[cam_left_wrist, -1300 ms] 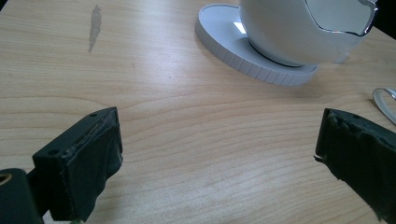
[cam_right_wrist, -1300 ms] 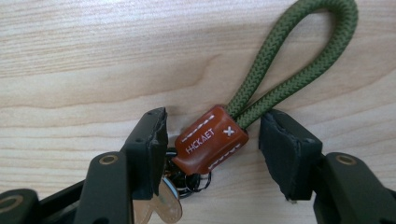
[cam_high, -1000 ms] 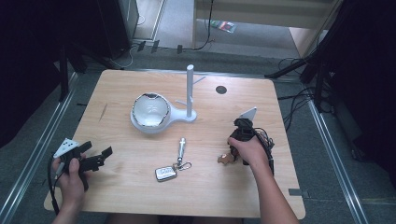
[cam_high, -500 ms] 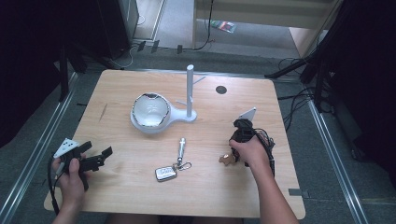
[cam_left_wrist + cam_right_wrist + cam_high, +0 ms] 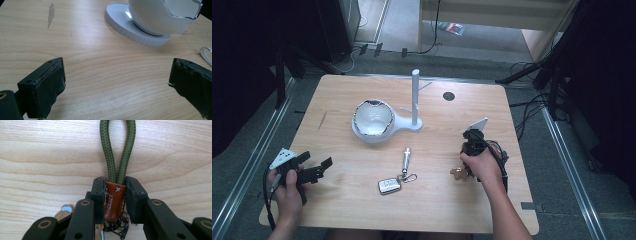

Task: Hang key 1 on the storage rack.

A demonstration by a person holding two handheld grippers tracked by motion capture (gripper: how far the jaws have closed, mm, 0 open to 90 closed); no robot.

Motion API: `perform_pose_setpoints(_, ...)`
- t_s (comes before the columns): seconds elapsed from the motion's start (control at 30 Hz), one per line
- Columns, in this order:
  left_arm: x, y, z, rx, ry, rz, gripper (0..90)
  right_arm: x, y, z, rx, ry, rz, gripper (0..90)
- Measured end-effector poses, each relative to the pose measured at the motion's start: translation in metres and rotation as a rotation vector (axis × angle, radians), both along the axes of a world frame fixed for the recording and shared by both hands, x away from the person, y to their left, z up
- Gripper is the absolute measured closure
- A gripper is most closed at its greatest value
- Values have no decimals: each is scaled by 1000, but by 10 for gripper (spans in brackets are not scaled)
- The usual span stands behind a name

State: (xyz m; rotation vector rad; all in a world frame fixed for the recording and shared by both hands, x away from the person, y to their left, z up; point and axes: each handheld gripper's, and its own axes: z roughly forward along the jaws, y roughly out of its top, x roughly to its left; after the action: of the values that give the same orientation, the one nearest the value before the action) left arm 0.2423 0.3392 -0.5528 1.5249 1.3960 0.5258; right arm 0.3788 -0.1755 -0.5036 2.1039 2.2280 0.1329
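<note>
My right gripper (image 5: 115, 187) is shut on the brown leather tab (image 5: 114, 203) of a keychain, just above the table. Its green cord loop (image 5: 117, 150) runs away from the jaws over the wood, and keys and rings hang bunched below the tab. In the high view this keychain (image 5: 457, 173) sits by the person's right hand (image 5: 484, 165) at the table's right. My left gripper (image 5: 314, 171) rests open at the front left with nothing between its pads (image 5: 50, 86). Ahead of it is a white bowl (image 5: 162, 15) on its round base (image 5: 122, 21).
The bowl (image 5: 372, 119) belongs to a white stand with an upright post (image 5: 415, 95) at mid-table. A car key fob (image 5: 390, 185) with a ring and a small metal cylinder (image 5: 405, 159) lies in front of it. A dark round hole (image 5: 448, 96) marks the tabletop (image 5: 337, 95) at the back.
</note>
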Motion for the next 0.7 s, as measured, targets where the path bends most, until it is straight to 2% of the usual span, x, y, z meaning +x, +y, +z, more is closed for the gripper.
perform_pose_setpoints(0.17,0,0,0,-1,-1,-1,11,-7,-2,0,21,-55,20,716)
perform_pose_setpoints(0.23,0,0,0,0,0,-1,11,-10,-4,3,48,-86,18,716)
perform_pose_setpoints(0.37,0,0,0,1,-2,0,11,-16,-7,15,90,-159,20,716)
perform_pose_setpoints(0.7,0,0,0,2,-3,-5,11,-33,-1,46,164,-348,77,715)
